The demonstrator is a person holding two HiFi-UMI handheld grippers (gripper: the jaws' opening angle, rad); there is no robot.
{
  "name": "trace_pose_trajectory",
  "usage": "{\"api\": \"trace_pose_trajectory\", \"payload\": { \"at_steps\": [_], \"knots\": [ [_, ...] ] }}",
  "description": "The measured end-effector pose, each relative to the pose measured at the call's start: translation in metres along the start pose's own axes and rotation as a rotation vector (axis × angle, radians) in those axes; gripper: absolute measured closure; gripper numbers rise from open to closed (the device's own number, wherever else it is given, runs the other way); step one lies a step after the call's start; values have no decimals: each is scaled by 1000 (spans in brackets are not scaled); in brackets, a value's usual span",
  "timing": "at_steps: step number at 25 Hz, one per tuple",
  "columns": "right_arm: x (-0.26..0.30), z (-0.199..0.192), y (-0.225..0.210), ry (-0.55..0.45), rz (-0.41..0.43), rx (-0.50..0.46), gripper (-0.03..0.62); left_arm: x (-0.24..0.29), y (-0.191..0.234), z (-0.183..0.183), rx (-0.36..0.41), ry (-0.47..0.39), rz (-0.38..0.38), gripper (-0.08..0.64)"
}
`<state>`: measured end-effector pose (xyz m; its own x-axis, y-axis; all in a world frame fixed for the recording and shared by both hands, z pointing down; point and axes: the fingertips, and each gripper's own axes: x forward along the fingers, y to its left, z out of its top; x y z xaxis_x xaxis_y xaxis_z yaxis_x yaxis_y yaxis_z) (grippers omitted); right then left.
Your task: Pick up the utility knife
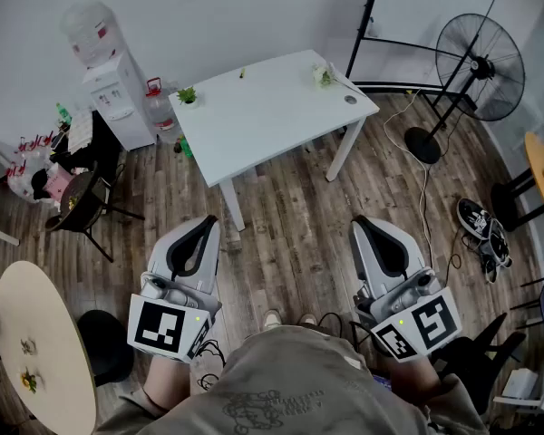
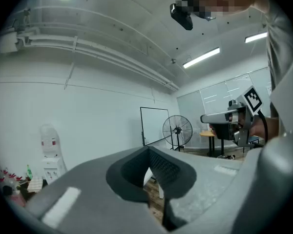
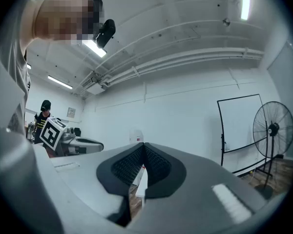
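Note:
No utility knife can be made out in any view. A white table (image 1: 272,116) stands ahead across the wood floor; on it are a small plant (image 1: 187,95), a pale bunch (image 1: 323,75) and a tiny dark item (image 1: 242,73) too small to tell. My left gripper (image 1: 207,221) and right gripper (image 1: 361,221) are held close to the body, low over the floor, pointing toward the table. The left gripper (image 2: 148,151) has its jaws closed tip to tip with nothing between them. The right gripper (image 3: 144,146) is likewise shut and empty.
A water dispenser (image 1: 111,82) and a bottle (image 1: 156,107) stand left of the table. A standing fan (image 1: 479,57) and a whiteboard frame (image 1: 426,25) are at the right, with shoes (image 1: 480,227) and a cable on the floor. A round table (image 1: 32,333) and a black chair (image 1: 83,202) are at the left.

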<state>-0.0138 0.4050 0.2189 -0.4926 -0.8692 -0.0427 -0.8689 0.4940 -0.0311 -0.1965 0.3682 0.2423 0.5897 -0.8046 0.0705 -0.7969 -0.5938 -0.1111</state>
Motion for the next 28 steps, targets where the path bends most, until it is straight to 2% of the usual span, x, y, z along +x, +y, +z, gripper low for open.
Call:
{"api": "trace_pose_trajectory", "payload": {
  "at_steps": [17,21,23,24,25,26,27,28],
  "knots": [
    [5,-14,-1,67,41,-7,563,0,-6,1,-10,1,-9,560],
    [8,-17,4,83,51,-12,563,-4,-8,2,-12,-23,-22,560],
    [9,-17,6,85,47,-15,563,-6,-4,1,-24,-27,-4,560],
    [9,-16,7,84,43,-16,563,-7,1,0,-34,-30,28,560],
    [9,-17,8,83,39,-15,563,-9,8,-1,-43,-36,67,541],
    [9,-18,8,83,33,-11,563,-10,13,-2,-47,-40,96,418],
    [8,-20,8,86,26,-5,563,-10,16,-2,-50,-42,111,346],
    [7,-22,7,91,18,2,563,-9,17,-3,-52,-43,109,310]
  ]
}}
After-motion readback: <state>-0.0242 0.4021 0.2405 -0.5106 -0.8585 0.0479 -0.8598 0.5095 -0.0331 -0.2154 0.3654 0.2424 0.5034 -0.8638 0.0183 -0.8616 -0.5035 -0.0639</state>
